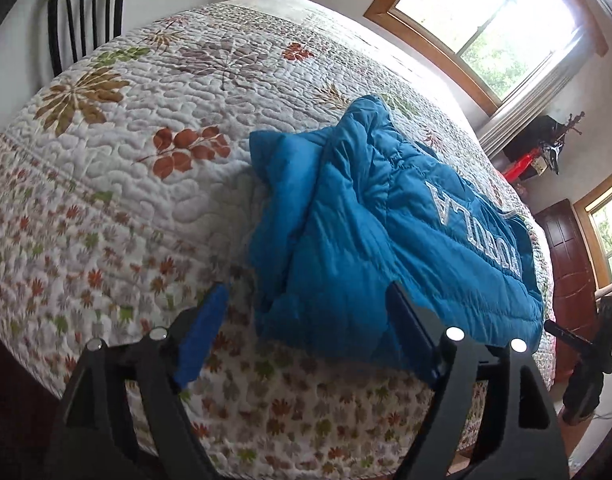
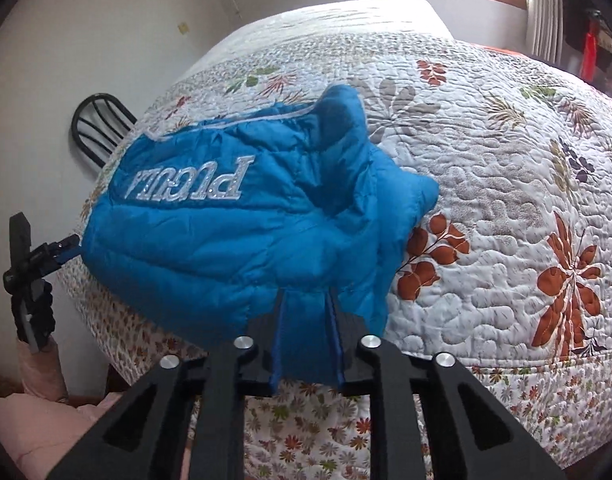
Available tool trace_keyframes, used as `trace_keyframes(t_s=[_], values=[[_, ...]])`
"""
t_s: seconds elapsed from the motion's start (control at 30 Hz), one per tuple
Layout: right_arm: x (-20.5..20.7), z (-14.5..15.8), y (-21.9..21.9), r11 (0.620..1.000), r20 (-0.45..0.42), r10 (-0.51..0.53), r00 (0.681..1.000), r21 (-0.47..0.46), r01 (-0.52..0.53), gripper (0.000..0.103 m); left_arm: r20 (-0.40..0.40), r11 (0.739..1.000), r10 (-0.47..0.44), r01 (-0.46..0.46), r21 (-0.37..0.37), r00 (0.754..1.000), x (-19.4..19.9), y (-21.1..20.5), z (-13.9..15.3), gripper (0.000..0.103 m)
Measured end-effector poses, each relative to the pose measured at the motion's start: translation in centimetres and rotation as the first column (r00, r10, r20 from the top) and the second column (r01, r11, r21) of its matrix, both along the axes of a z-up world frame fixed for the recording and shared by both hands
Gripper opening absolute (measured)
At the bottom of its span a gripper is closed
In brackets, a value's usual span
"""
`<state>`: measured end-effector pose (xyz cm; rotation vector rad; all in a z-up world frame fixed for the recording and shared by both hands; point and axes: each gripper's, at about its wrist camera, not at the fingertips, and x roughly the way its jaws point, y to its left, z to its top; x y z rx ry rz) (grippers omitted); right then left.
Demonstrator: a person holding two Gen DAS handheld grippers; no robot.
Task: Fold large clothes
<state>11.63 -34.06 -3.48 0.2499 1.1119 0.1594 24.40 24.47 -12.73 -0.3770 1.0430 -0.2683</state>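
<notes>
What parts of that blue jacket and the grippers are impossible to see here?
- Blue jacket: sleeves and zipper, folded under in both views.
- Lettering: last letters cut off by a fold, left view.
- Right hand-held gripper: fingertips buried in padding.
- Left hand-held gripper: whether its right finger touches fabric.

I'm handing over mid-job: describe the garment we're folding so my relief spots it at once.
Find the bed with the white leaf-print quilt. At its near edge lies a bunched blue puffer jacket, the only solid-coloured item there, with silver lettering across it. The right gripper is pinching its hem; the left gripper is open beside it.
</notes>
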Motion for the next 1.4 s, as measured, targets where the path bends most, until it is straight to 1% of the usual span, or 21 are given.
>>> trace_keyframes(t_s=[0.07,0.13,0.27,0.33,0.43,0.5,0.57,0.63,0.73,0.8,0.87,0.9,0.97,1.0,1.03,1.07,1.17,1.23,1.37,1.4], values=[[0.0,-0.5,0.6,1.000,-0.023,0.018,1.000,-0.019,-0.018,0.013,-0.026,0.999,0.040,-0.040,-0.025,0.999,-1.3,0.4,-0.6,0.084],[0.2,-1.2,1.1,0.999,-0.053,0.021,0.998,-0.041,-0.024,0.012,-0.061,0.995,0.074,-0.078,-0.069,0.995,-2.4,0.6,-1.4,0.086],[0.6,-3.1,0.8,0.999,-0.104,0.010,0.995,-0.035,-0.014,0.008,-0.114,0.975,0.085,-0.107,-0.197,0.990,-3.6,0.1,-3.1,0.087],[0.8,-3.9,0.7,1.000,-0.122,0.006,0.992,-0.015,-0.008,0.008,-0.112,0.964,0.074,-0.099,-0.245,0.991,-3.8,-0.6,-3.5,0.087],[1.0,-4.3,0.4,1.000,-0.130,0.005,0.992,0.004,-0.005,0.008,-0.098,0.955,0.106,-0.129,-0.266,0.990,-3.5,-1.2,-3.8,0.087],[1.0,-4.3,0.3,1.000,-0.131,0.005,0.991,0.011,-0.004,0.008,-0.101,0.949,0.112,-0.137,-0.284,0.989,-2.9,-1.6,-4.3,0.087],[0.9,-4.4,0.2,1.000,-0.131,0.006,0.991,0.017,-0.004,0.007,-0.111,0.934,0.127,-0.156,-0.321,0.986,-2.3,-1.8,-4.7,0.087],[1.0,-4.4,0.2,1.000,-0.134,0.006,0.991,0.025,-0.003,0.007,-0.109,0.926,0.154,-0.181,-0.331,0.982,-1.6,-1.7,-5.1,0.087],[1.1,-4.5,0.1,0.999,-0.137,0.008,0.991,0.036,-0.003,0.007,-0.110,0.907,0.203,-0.230,-0.352,0.973,-0.8,-1.4,-5.6,0.086],[1.2,-4.5,-0.1,0.999,-0.140,0.009,0.990,0.044,-0.003,0.007,-0.118,0.898,0.228,-0.256,-0.358,0.966,-0.2,-1.1,-5.8,0.080],[1.2,-4.6,-0.2,0.999,-0.142,0.012,0.990,0.047,-0.005,0.007,-0.116,0.901,0.221,-0.248,-0.357,0.968,0.3,-1.4,-6.0,0.061],[1.3,-4.6,-0.2,0.999,-0.143,0.013,0.990,0.048,-0.007,0.007,-0.125,0.896,0.221,-0.252,-0.366,0.967,0.7,-1.5,-6.2,0.057],[1.3,-4.8,-0.1,0.999,-0.145,0.014,0.989,0.051,-0.007,0.007,-0.137,0.884,0.239,-0.274,-0.379,0.961,0.8,-1.4,-6.4,0.043],[1.2,-4.8,0.0,0.999,-0.145,0.015,0.989,0.050,-0.008,0.007,-0.137,0.878,0.244,-0.279,-0.388,0.960,0.7,-1.5,-6.4,0.038],[1.2,-4.9,0.0,0.999,-0.146,0.016,0.989,0.049,-0.009,0.007,-0.133,0.878,0.247,-0.279,-0.388,0.960,0.7,-1.7,-6.3,0.031],[1.2,-5.0,0.1,0.999,-0.148,0.018,0.989,0.049,-0.010,0.007,-0.127,0.884,0.252,-0.282,-0.373,0.959,0.5,-2.0,-6.2,0.028],[1.5,-5.3,0.3,0.998,-0.154,0.024,0.988,0.054,-0.016,0.007,-0.110,0.891,0.278,-0.298,-0.343,0.954,0.1,-3.0,-6.5,0.024],[1.7,-5.7,0.3,0.998,-0.158,0.025,0.987,0.060,-0.016,0.006,-0.085,0.899,0.275,-0.287,-0.331,0.958,0.0,-3.4,-6.7,0.023],[2.0,-6.0,0.3,0.998,-0.159,0.026,0.987,0.066,-0.016,0.006,-0.081,0.896,0.251,-0.263,-0.359,0.965,0.2,-2.6,-7.0,0.023],[2.1,-5.9,0.3,0.998,-0.159,0.025,0.987,0.066,-0.015,0.006,-0.075,0.900,0.243,-0.253,-0.355,0.967,0.2,-2.6,-6.8,0.023]])
